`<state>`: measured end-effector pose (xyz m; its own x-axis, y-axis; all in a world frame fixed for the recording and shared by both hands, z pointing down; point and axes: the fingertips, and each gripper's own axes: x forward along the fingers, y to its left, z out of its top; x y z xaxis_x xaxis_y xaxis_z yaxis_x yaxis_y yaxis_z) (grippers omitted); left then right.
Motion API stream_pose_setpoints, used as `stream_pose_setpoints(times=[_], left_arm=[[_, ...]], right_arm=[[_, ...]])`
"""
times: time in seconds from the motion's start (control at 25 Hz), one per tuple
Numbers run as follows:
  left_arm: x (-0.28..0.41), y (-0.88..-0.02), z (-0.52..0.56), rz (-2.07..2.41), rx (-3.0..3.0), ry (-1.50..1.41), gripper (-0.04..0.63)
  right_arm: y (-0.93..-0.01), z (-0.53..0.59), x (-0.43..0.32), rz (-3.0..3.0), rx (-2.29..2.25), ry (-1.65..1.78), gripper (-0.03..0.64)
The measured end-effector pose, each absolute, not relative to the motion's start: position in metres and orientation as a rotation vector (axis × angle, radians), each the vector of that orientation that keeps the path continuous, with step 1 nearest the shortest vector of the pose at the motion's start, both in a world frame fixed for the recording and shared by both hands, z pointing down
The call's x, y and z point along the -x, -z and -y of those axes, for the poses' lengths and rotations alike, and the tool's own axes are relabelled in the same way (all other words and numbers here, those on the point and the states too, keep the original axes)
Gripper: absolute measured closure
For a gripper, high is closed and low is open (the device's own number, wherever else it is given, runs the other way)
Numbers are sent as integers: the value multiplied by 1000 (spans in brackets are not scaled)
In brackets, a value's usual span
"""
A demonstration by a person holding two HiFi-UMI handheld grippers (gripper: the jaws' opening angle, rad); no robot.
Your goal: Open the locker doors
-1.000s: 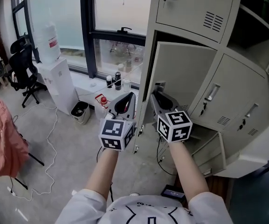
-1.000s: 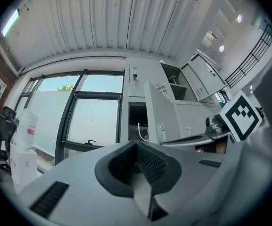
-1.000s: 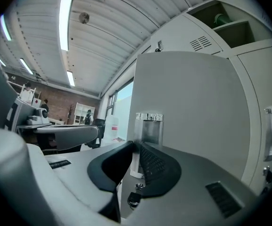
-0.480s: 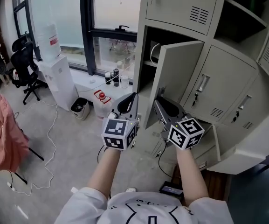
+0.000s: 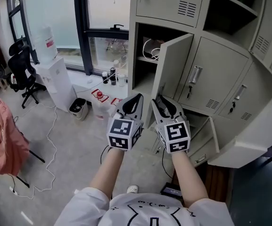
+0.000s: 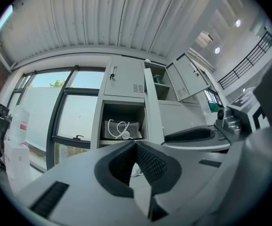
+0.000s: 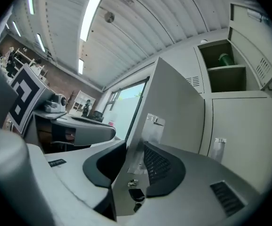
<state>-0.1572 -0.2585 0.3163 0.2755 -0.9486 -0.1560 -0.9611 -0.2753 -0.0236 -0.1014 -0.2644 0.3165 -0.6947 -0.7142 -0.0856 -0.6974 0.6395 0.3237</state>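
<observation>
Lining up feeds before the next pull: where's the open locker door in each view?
Head view: open locker door, centre, just above the right gripper.
Left gripper view: thin edge-on strip, centre.
Right gripper view: large central panel, its edge between the opening jaws.
Shared landmark: the window.

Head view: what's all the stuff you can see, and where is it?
Grey metal lockers: one bank, grey, right side.
Open grey locker door: one, grey, swung out from the middle row.
White coiled cable: one, white, inside the opened compartment.
White water dispenser: one, white, by the window.
Black office chair: one, black, far left.
Pink cloth: one, pink, lower left.
Left tool: one, grey, jaws together, empty.
Right tool: one, grey, jaws opening, door edge between them.
</observation>
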Motion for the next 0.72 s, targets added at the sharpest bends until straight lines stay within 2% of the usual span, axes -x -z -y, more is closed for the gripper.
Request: stream_pose_setpoints(times=[0.72], left_arm=[[107,-322,242,-1746,2462,-133,580]], right_arm=[[-316,242,-9,2645,-1511,494,503]])
